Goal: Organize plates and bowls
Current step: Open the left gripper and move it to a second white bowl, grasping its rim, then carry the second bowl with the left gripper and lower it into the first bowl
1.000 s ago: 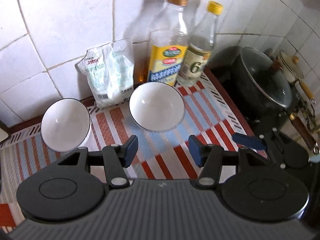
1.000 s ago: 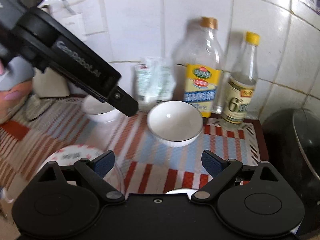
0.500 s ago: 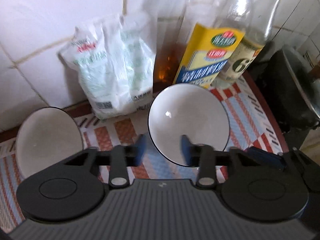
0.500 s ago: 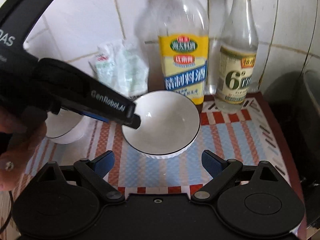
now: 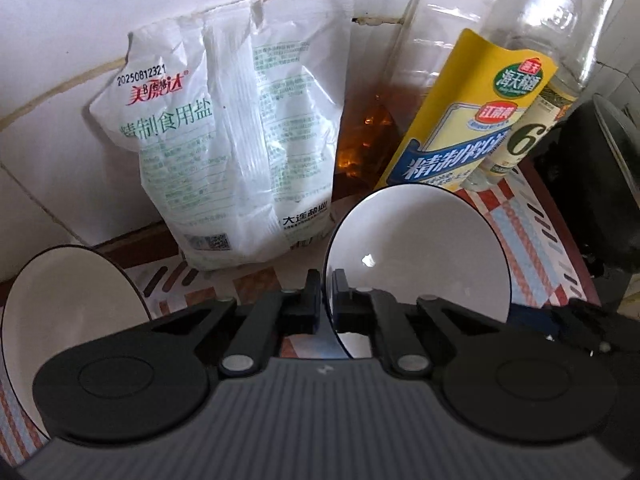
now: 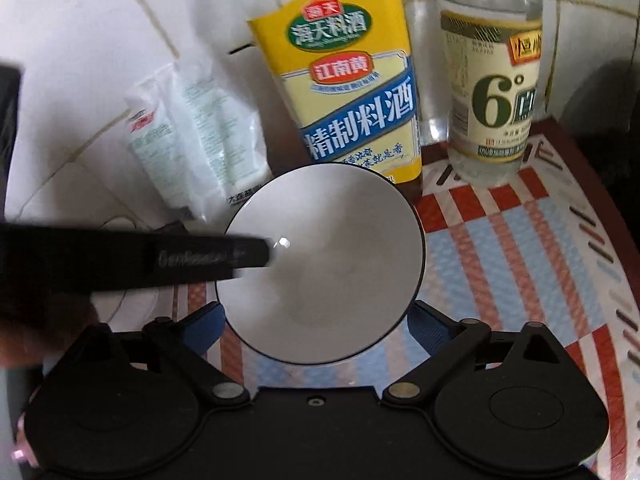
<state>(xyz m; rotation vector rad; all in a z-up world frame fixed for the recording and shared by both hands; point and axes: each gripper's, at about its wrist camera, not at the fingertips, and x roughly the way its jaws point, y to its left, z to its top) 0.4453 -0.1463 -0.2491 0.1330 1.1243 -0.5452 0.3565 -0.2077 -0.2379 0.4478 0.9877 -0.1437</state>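
- Step: grabbing the bowl [image 5: 420, 260] on the striped mat [image 6: 520, 264], just in front of the bottles [image 6: 352, 92].
- My left gripper [image 5: 327, 298] had just closed; pads pinched the bowl's near-left rim.
- My right gripper [image 6: 316, 330] stood wide open, holding nothing, bowl between its fingers but untouched.
- Second bowl [image 5: 68, 312] sat left, apart.
- Next, I judged: lift level, carry over and nest it there; thin rim grip could slip.

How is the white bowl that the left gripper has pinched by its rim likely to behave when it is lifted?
The white bowl looks glazed and glossy, so it may slip between the pads of the left gripper, which is shut on just one edge of the rim. Held off-centre like that, it will probably tilt or swing. It looks ceramic, so a knock against the yellow-labelled bottle behind it could chip it.
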